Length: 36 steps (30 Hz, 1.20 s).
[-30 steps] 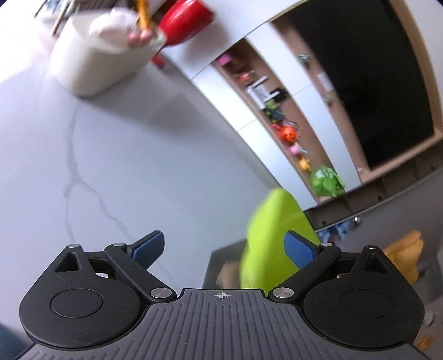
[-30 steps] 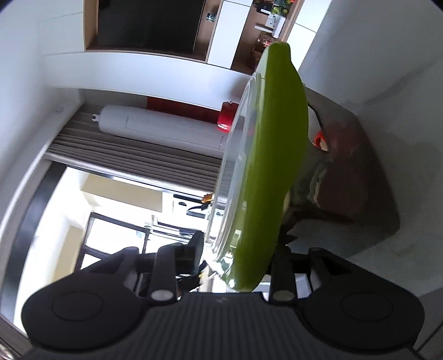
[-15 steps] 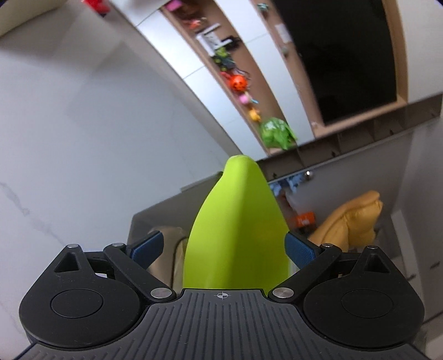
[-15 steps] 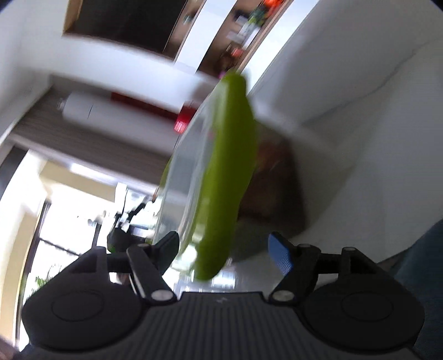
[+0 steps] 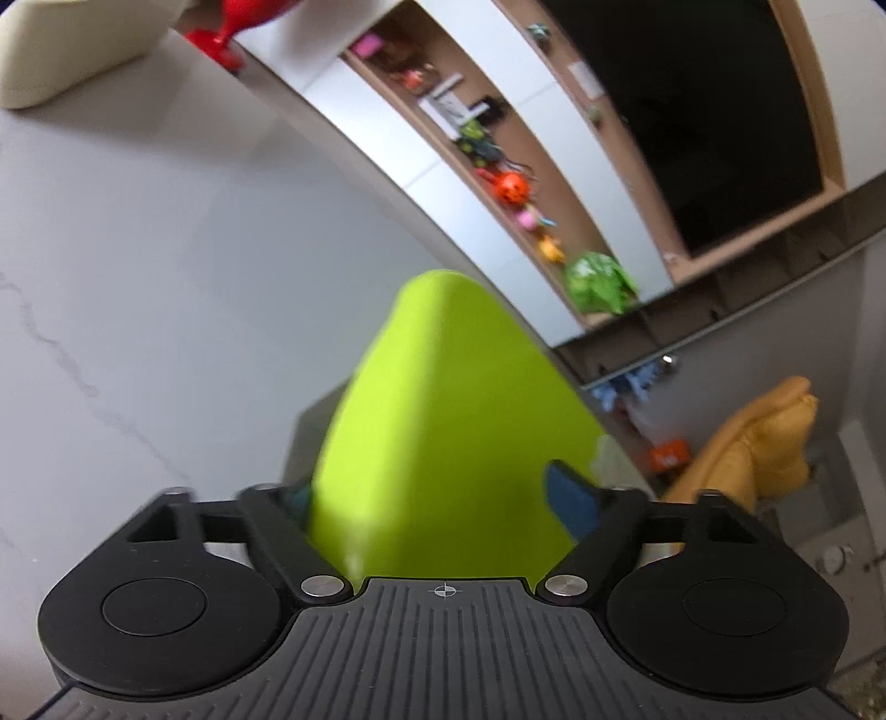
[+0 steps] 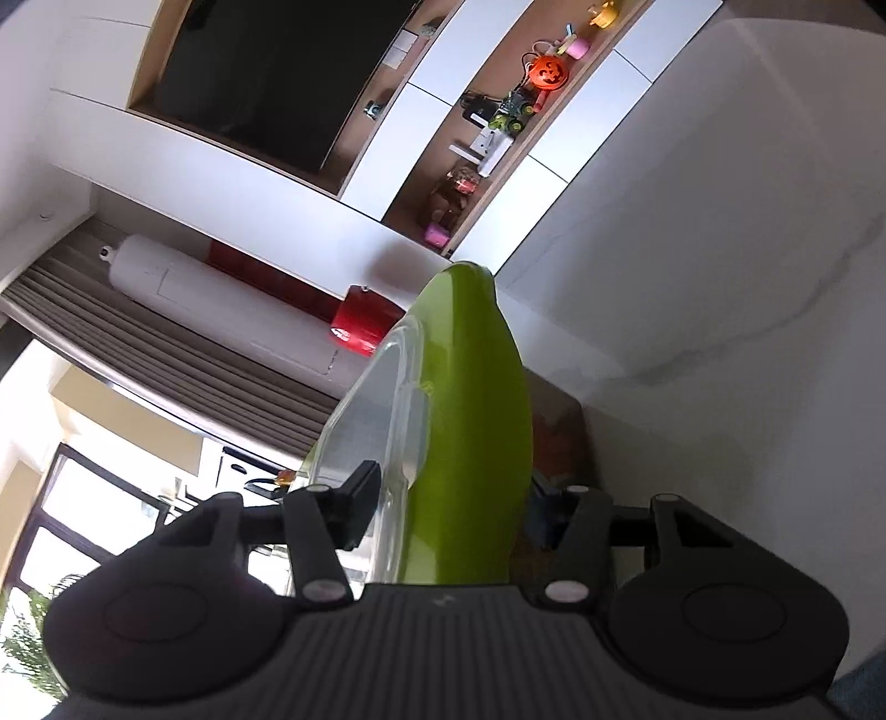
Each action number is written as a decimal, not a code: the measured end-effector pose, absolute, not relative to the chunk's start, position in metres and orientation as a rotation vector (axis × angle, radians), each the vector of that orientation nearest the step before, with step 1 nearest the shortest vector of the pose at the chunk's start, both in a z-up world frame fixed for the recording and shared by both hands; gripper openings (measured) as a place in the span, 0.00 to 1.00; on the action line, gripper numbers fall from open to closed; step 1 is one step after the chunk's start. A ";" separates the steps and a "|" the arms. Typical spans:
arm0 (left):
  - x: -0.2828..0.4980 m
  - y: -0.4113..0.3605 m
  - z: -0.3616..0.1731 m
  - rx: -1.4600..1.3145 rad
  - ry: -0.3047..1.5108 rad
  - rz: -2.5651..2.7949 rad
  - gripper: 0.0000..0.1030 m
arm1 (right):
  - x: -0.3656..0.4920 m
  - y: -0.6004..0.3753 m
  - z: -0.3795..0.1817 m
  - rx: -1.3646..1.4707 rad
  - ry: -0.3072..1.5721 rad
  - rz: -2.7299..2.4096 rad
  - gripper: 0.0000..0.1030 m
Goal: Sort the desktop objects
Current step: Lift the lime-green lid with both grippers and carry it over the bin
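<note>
Looking down both sets of tongs, I mostly get a face full of the lime-green lid (image 5: pixel 443 432). It's smooth, glossy plastic, rounded at the far end, with a clear see-through panel set into it that only my right wrist camera picks up.

The left view gives me the matte grey marble-veined tabletop (image 5: pixel 138 277), a cream rounded tub (image 5: pixel 66 50) at the far left and something shiny red (image 5: pixel 232 22) beside it. The right view misses those but catches a white cylinder with a red band (image 6: pixel 249 310) and striped grey curtains past the lid's edge. Both show the wall shelf with an orange pumpkin toy (image 6: pixel 545 75).

Left gripper (image 5: pixel 437 504): moderately open, the lid sits between the blue pads (image 5: pixel 570 498). The left pad is tucked behind the lid's edge, so I honestly can't say if it's clamping.

Right gripper (image 6: pixel 448 504): the lid is edge-on between its fingers, left finger against the clear side, right one mostly hidden behind the green, so it looks clamped on. The lid is up off the table, near a dark brown box (image 6: pixel 559 437).
</note>
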State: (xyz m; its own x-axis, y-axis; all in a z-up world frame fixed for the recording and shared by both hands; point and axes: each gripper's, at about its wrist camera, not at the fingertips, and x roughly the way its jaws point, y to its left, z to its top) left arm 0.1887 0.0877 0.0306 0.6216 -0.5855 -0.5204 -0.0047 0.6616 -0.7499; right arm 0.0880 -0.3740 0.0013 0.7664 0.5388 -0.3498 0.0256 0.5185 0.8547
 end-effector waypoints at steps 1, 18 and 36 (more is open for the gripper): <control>0.189 0.091 0.029 -0.814 0.843 -0.385 0.68 | 0.087 -0.377 0.003 0.983 0.646 0.326 0.54; 0.196 0.113 0.033 -0.822 0.840 -0.383 0.80 | 0.119 -0.362 0.010 0.965 0.627 0.252 0.58; 0.181 0.062 0.069 -0.433 0.847 -0.284 0.87 | 0.117 -0.355 0.019 0.841 0.595 0.270 0.62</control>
State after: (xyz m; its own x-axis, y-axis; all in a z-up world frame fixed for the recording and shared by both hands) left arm 0.1806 0.0623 0.0685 0.6323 -0.4089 -0.6580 0.0709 0.8764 -0.4764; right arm 0.1171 -0.3551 0.0186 0.8058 0.4495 -0.3856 0.0052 0.6457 0.7636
